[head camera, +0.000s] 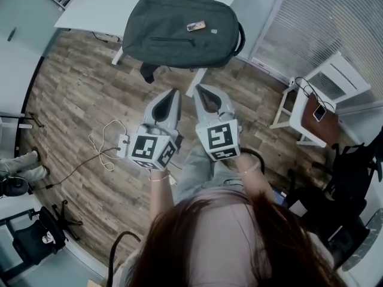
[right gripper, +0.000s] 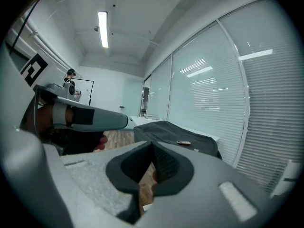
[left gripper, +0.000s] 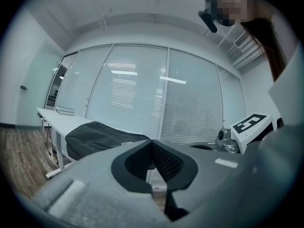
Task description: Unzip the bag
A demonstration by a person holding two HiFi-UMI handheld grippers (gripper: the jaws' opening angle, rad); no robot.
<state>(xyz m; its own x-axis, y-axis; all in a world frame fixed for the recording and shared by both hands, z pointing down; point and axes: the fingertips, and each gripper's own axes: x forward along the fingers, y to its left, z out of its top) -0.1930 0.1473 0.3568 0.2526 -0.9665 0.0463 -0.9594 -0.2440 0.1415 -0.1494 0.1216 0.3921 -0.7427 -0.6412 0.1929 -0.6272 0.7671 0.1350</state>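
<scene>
Currently both grippers are up, side by side, over bare wood floor (head camera: 72, 94).
Left gripper (head camera: 172, 94): jaws pressed together at the tips, nothing between them.
Right gripper (head camera: 202, 91): same, tips meeting, empty.
The 2 are close but apart, both pointing toward the bag (head camera: 179, 31).
Bag lies flat on white table (head camera: 90, 5), its near side at the table's front edge, a strap end hanging off.
Zip (head camera: 173, 39) runs across the bag's top face, closed.
1 small flat item (head camera: 195, 26) sits on the bag.
Open strip of floor between tips and table edge.
Cable (head camera: 102, 151) loops on the floor left of the left gripper.
Side table (head camera: 311, 109) stands well to the right.
Blinds (left gripper: 142, 94) close off the room behind the table.
</scene>
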